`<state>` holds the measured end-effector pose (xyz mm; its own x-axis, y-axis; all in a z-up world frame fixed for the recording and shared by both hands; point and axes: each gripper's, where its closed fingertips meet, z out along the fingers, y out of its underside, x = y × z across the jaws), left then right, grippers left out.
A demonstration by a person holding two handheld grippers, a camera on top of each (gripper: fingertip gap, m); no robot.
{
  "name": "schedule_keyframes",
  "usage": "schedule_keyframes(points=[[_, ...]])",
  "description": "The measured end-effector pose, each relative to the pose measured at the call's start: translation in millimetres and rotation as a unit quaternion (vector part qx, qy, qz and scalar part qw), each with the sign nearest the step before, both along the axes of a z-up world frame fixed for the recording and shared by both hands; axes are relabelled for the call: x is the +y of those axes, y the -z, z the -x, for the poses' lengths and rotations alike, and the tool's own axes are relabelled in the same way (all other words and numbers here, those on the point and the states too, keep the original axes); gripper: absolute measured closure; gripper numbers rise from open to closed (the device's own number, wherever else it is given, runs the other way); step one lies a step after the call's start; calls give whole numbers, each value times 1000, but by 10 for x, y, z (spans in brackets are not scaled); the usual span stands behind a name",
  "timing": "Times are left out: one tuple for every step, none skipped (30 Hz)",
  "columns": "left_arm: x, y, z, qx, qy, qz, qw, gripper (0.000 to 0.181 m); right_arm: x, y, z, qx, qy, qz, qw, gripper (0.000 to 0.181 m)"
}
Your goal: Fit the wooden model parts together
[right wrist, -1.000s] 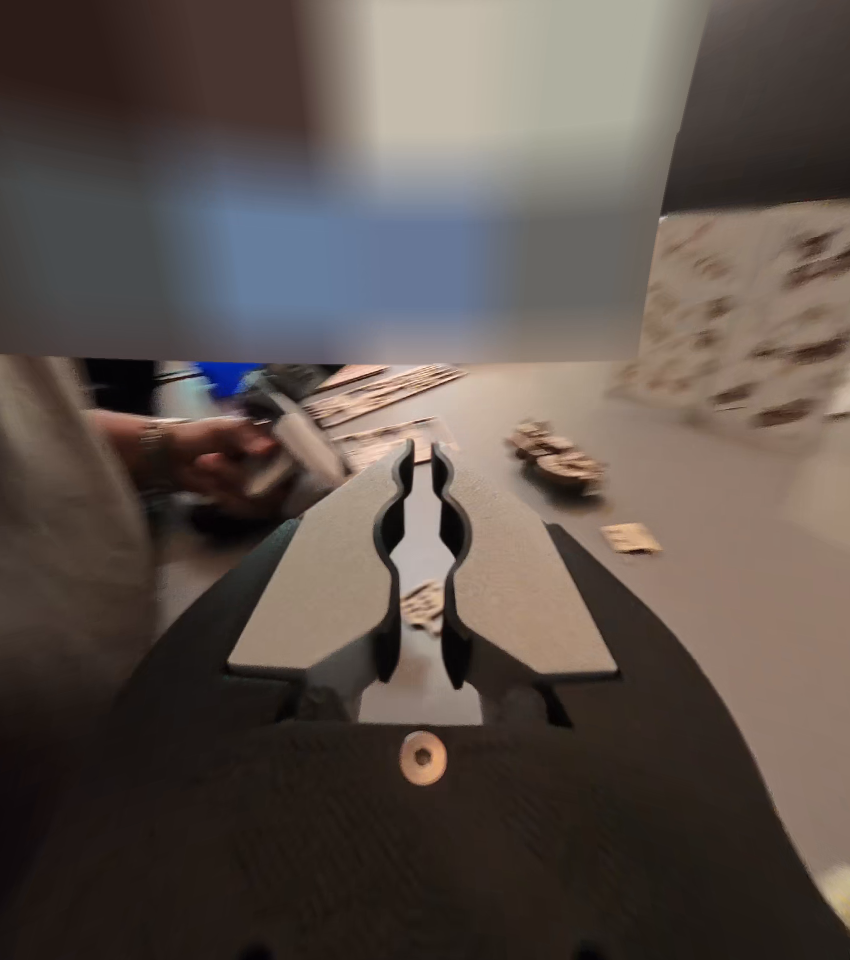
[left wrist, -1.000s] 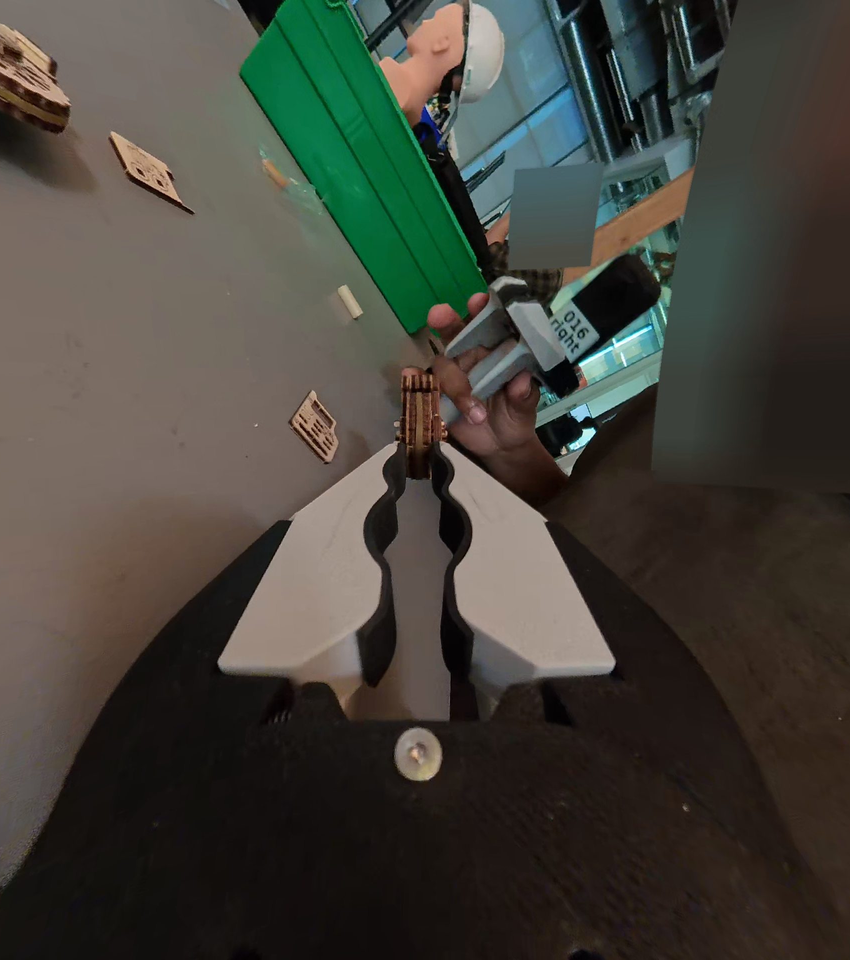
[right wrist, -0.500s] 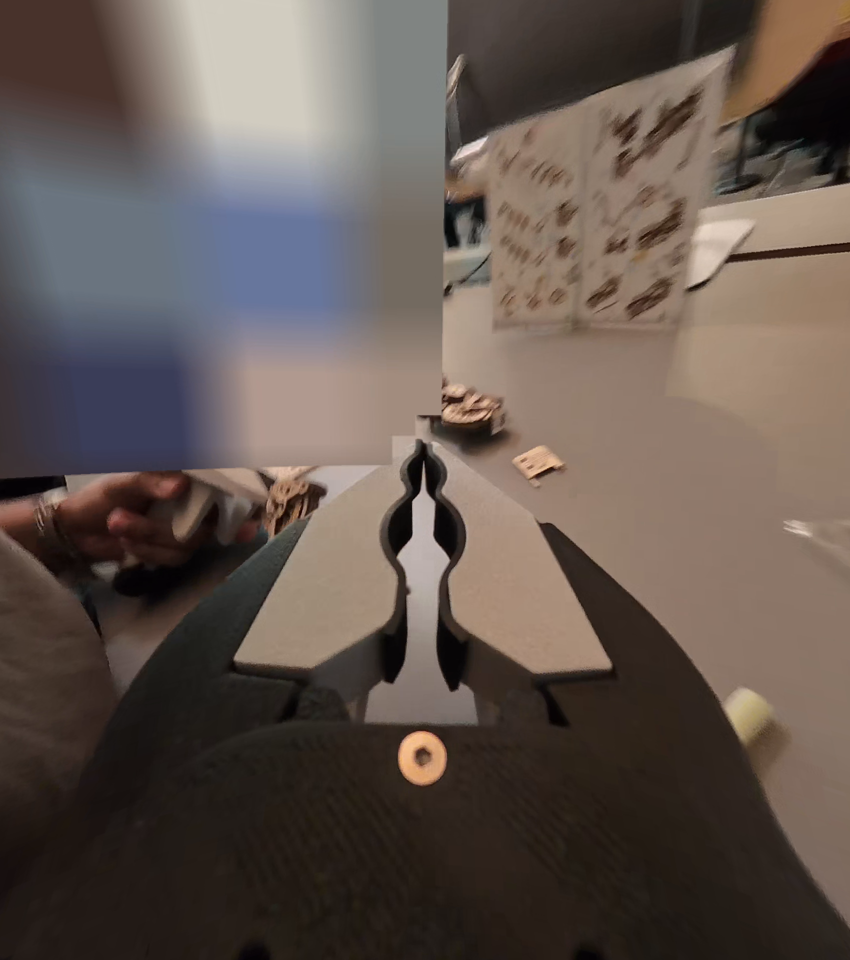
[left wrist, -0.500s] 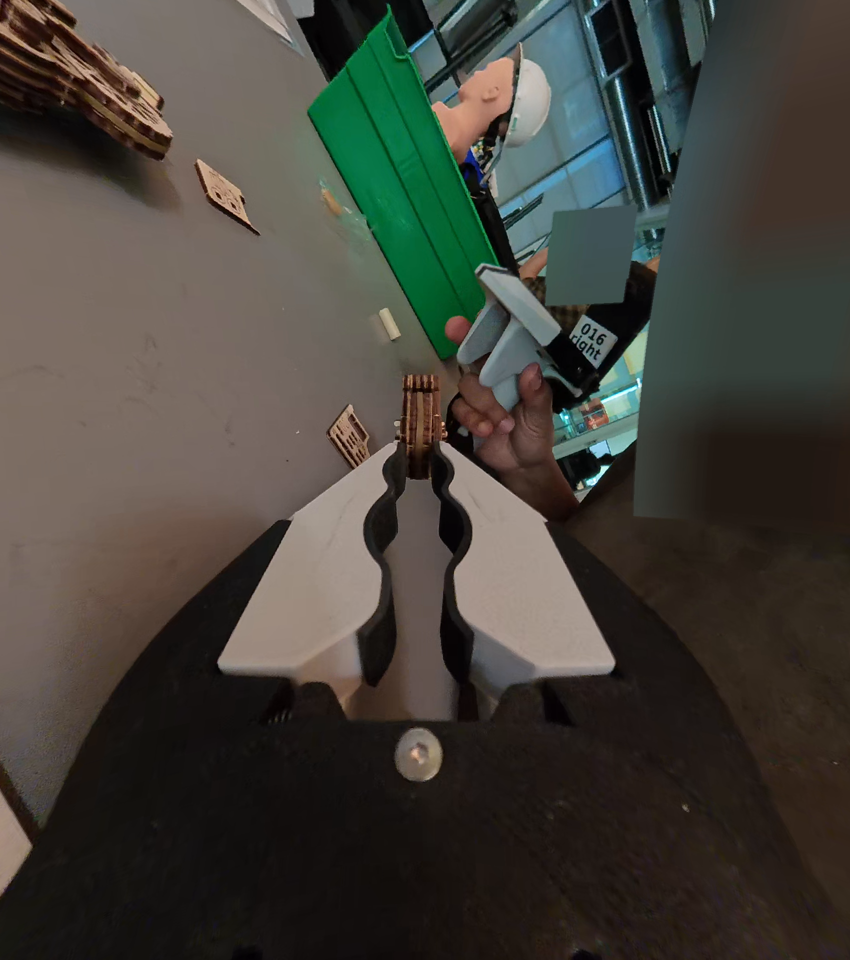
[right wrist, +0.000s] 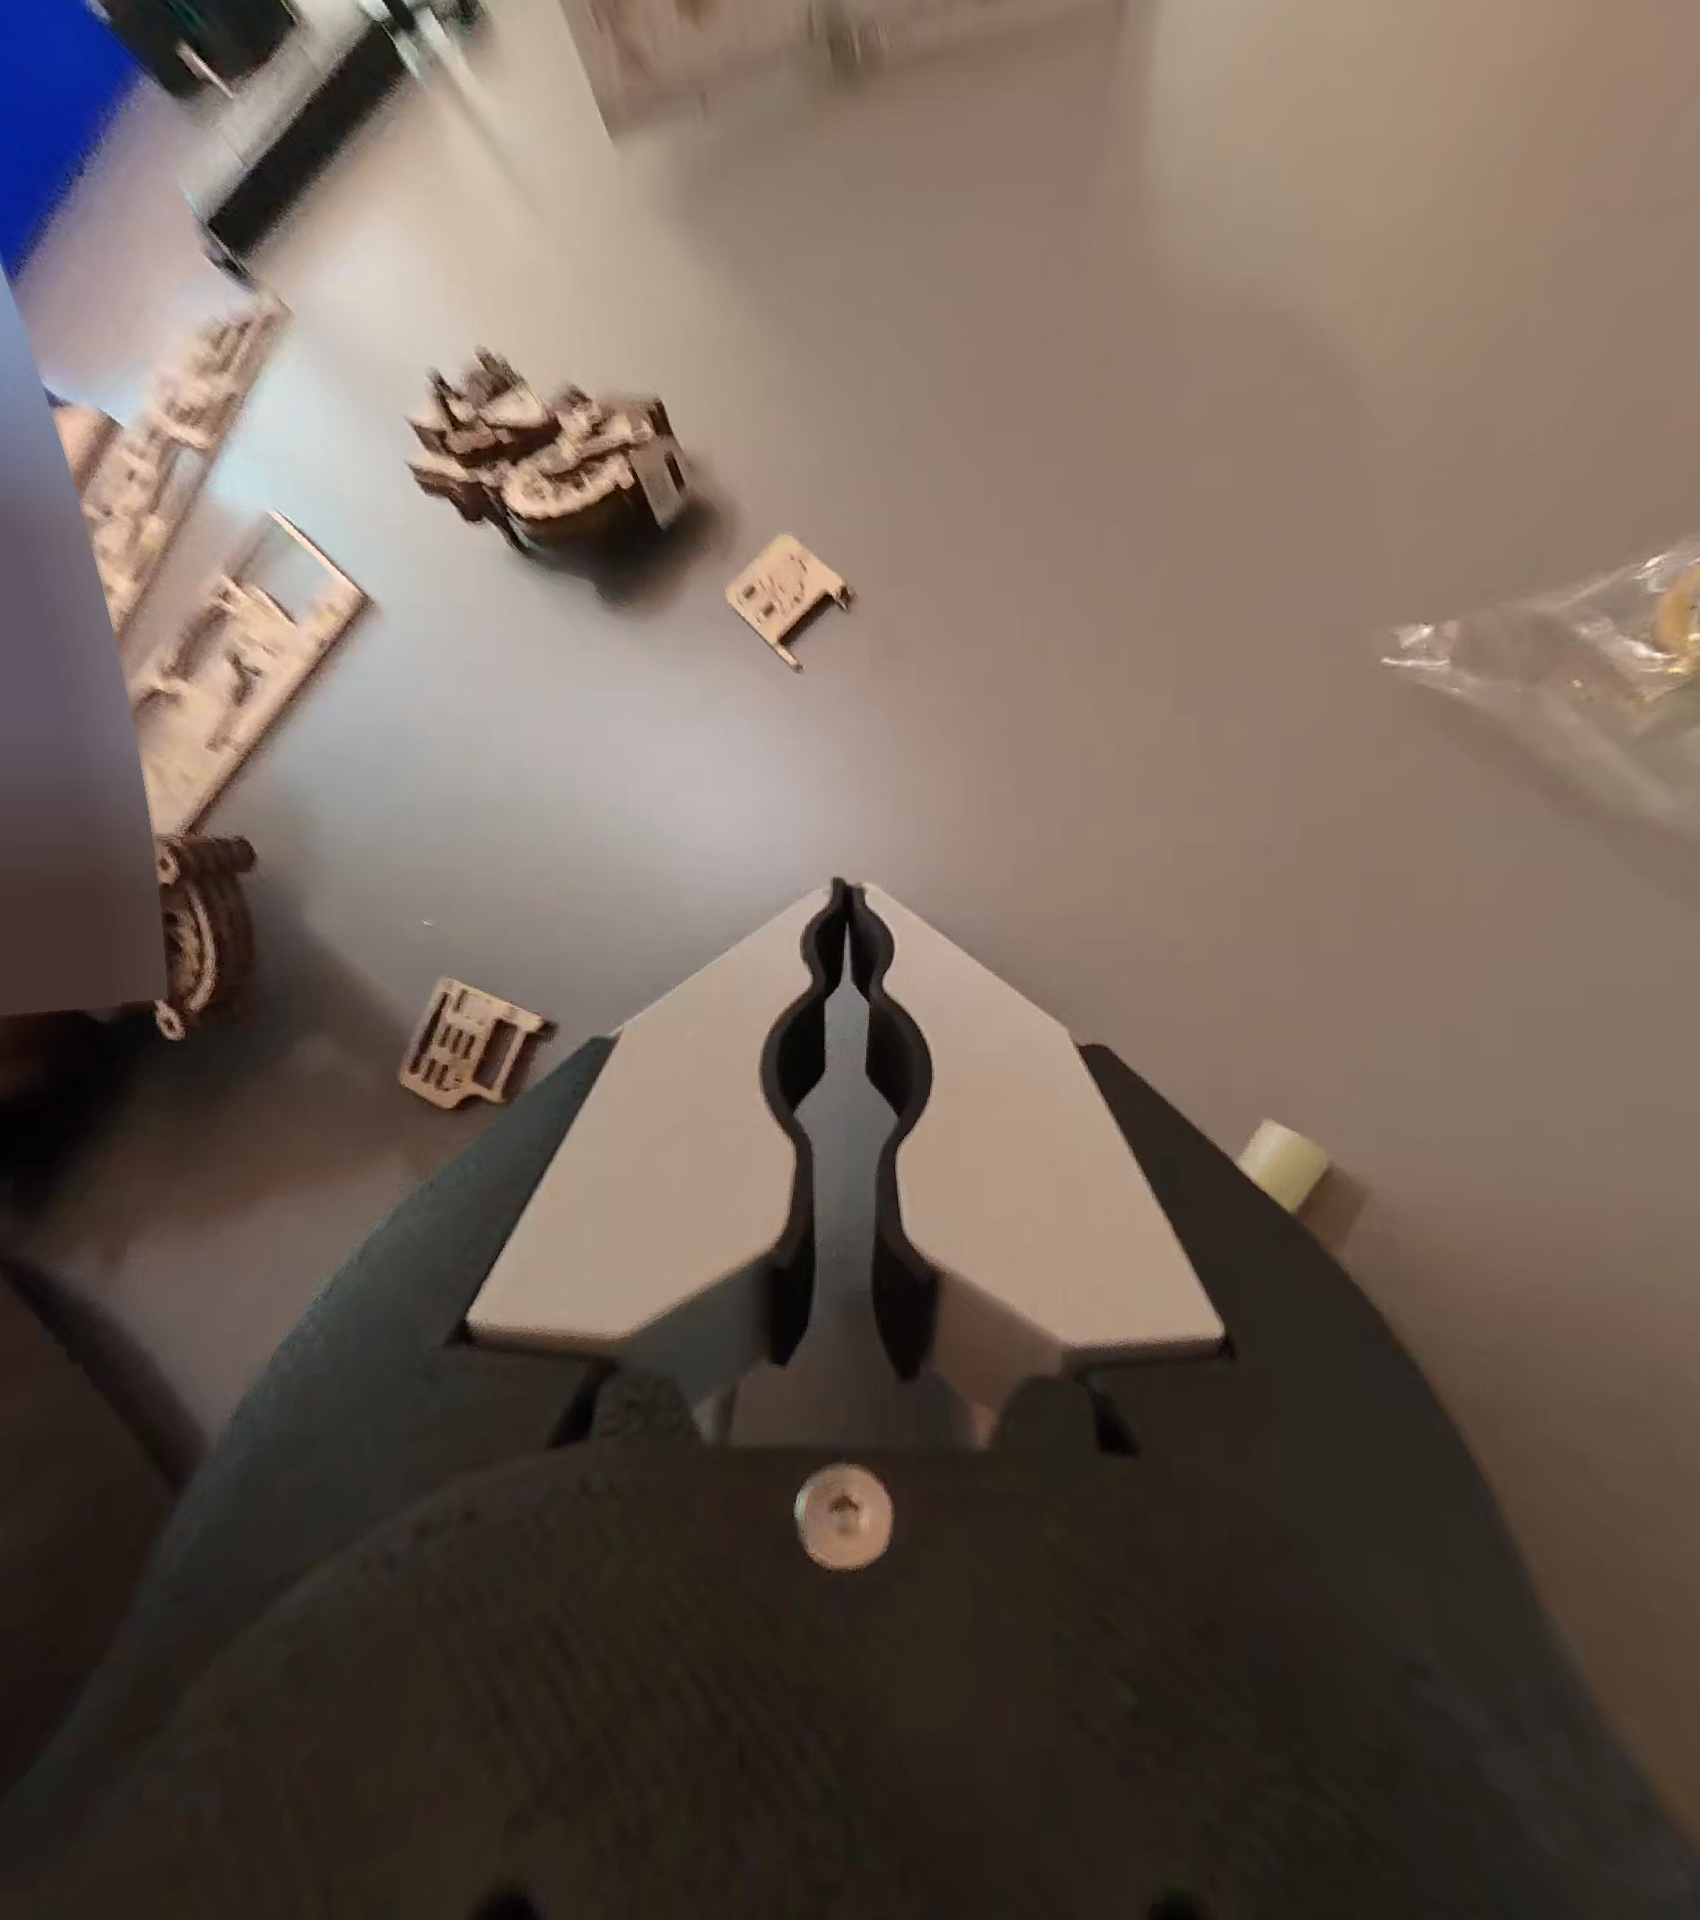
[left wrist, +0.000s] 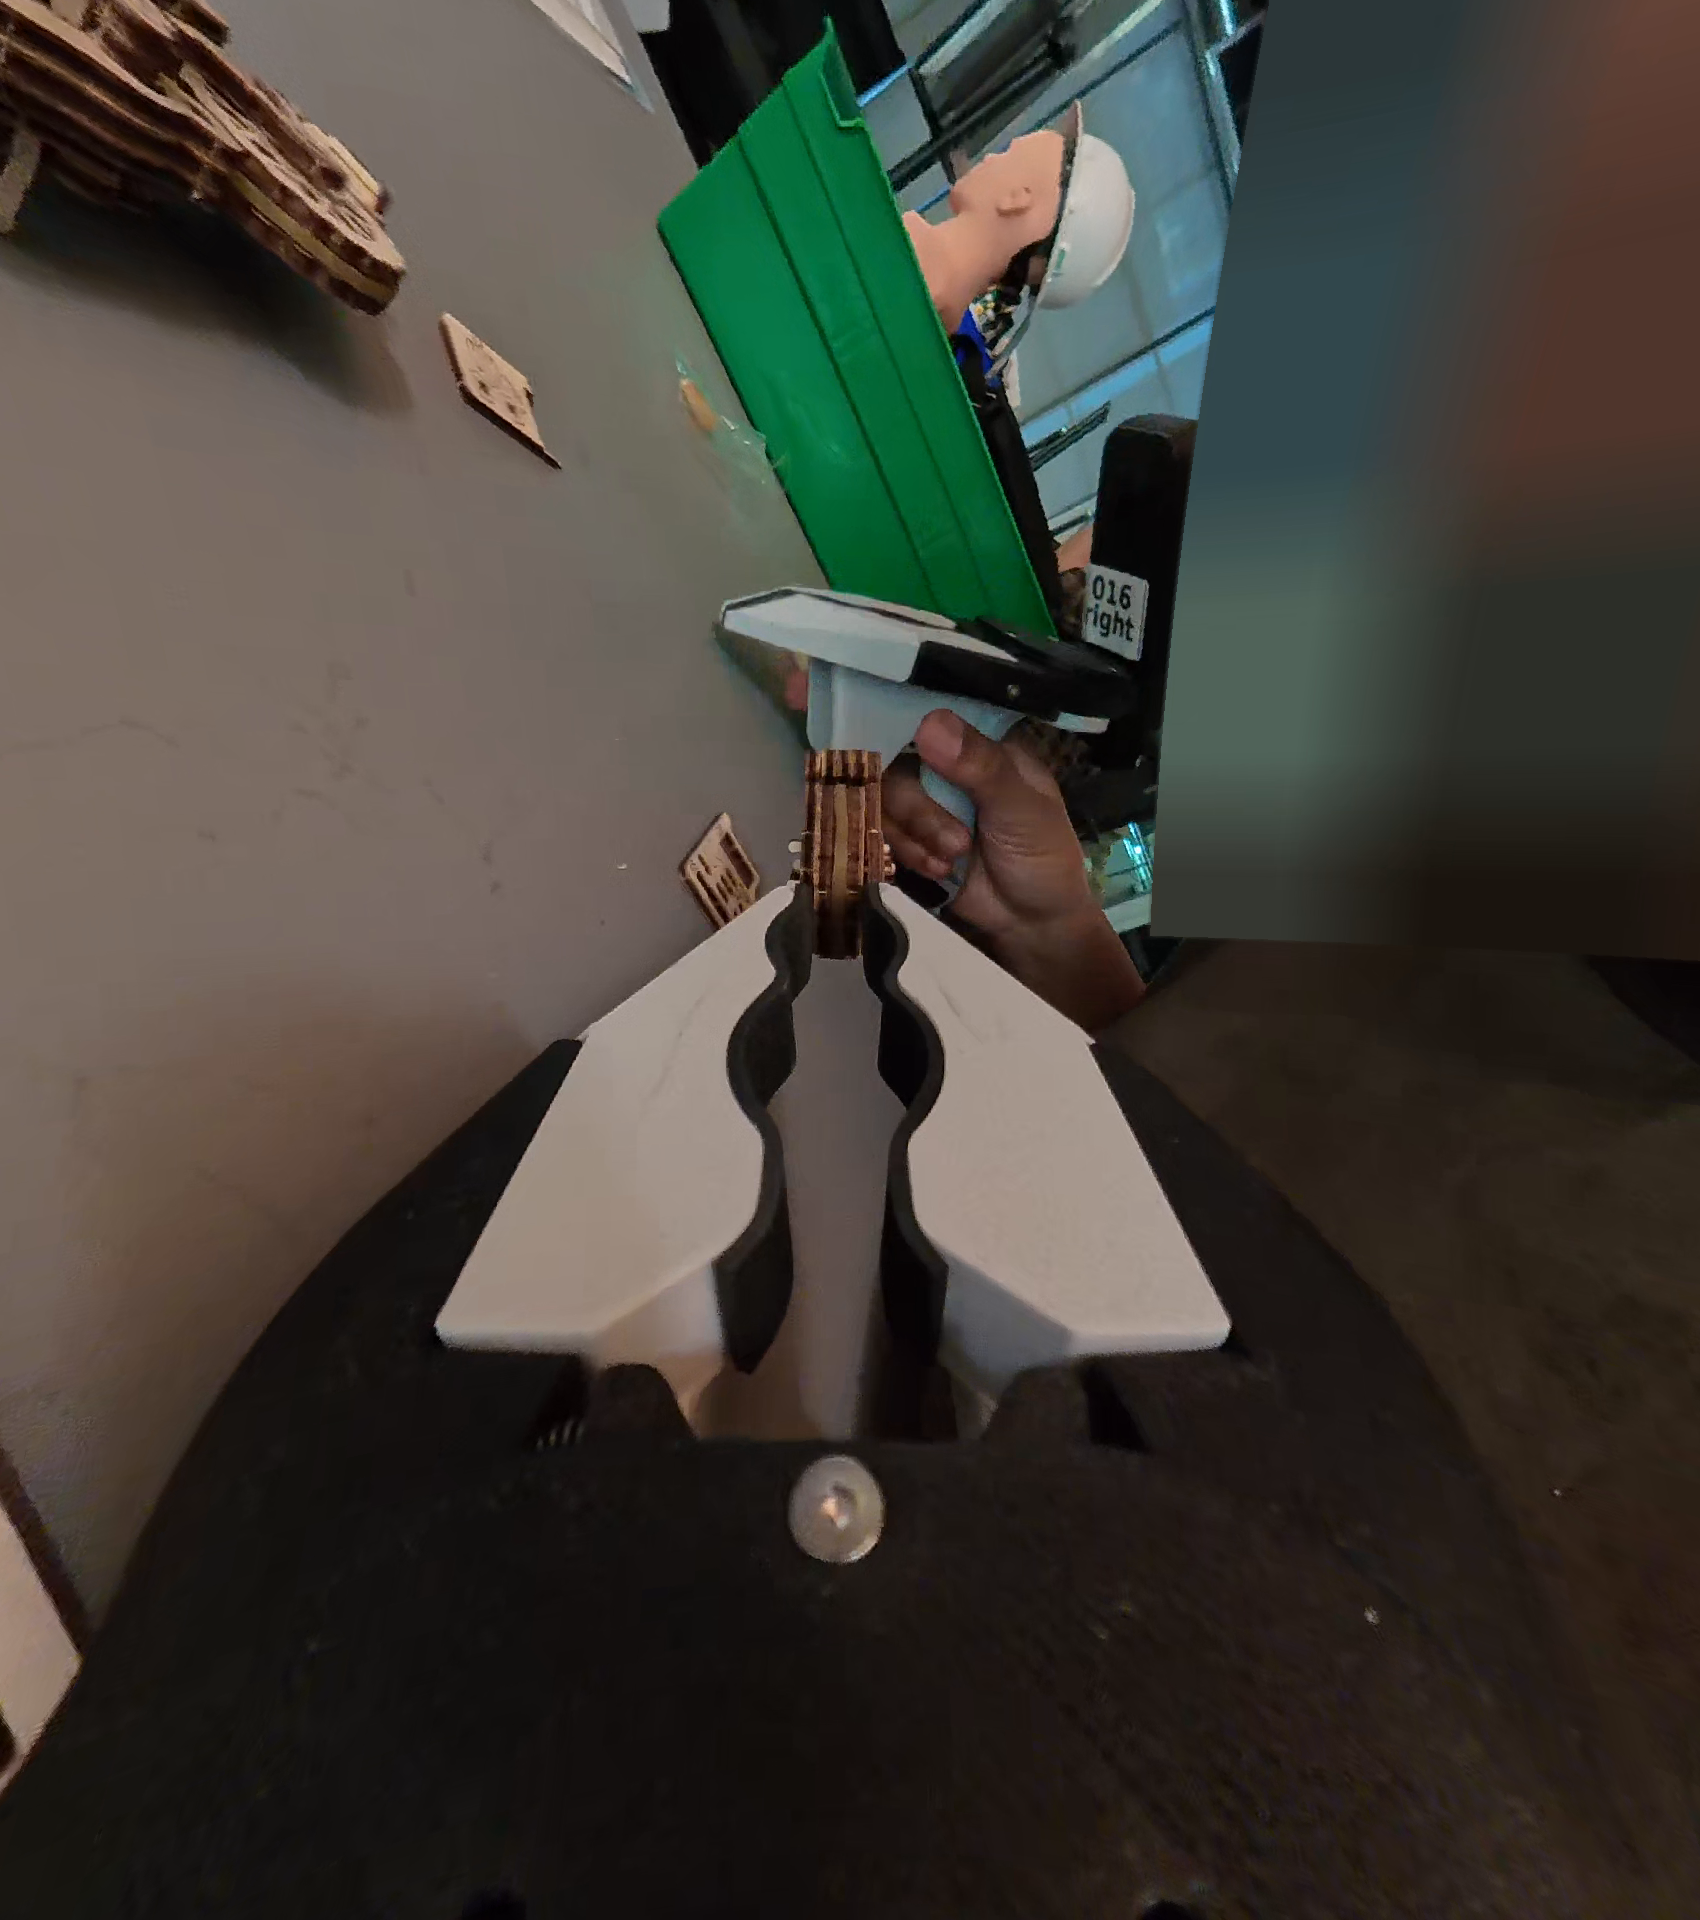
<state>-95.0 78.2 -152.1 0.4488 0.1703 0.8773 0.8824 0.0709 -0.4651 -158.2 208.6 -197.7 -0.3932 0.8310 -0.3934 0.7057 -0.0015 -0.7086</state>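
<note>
My left gripper is shut on a small layered wooden sub-assembly, held edge-on above the grey table. The same piece shows at the left of the right wrist view. My right gripper is shut and empty, over the table; it also shows in the left wrist view, held by a hand just behind the wooden piece. A larger wooden model lies on the table. Two flat wooden parts lie nearby: one close, one farther.
A green bin stands at the table's far edge, with a mannequin head in a white helmet behind it. Wooden part sheets lie at the left. A clear plastic bag and a small white cylinder lie to the right. About 15 cm separates my left fingertips from my right.
My right gripper has swung from level to pointing down at the table and has closed fully. My left gripper has shifted a little, still gripping the wooden piece.
</note>
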Motion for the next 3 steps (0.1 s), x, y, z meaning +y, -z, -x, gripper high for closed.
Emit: schedule_keyframes(points=[[-10, 10, 25, -4, -8, 2, 1000, 176, -4, 15, 1, -1, 0, -9, 1000, 181], [-19, 19, 51, -8, -17, 3, 1000, 176, 1, 24, 6, 0, 2, -16, 1000, 181], [-26, 27, 70, -12, -22, 3, 1000, 176, 14, 32, 14, 1, 7, -22, 1000, 181]])
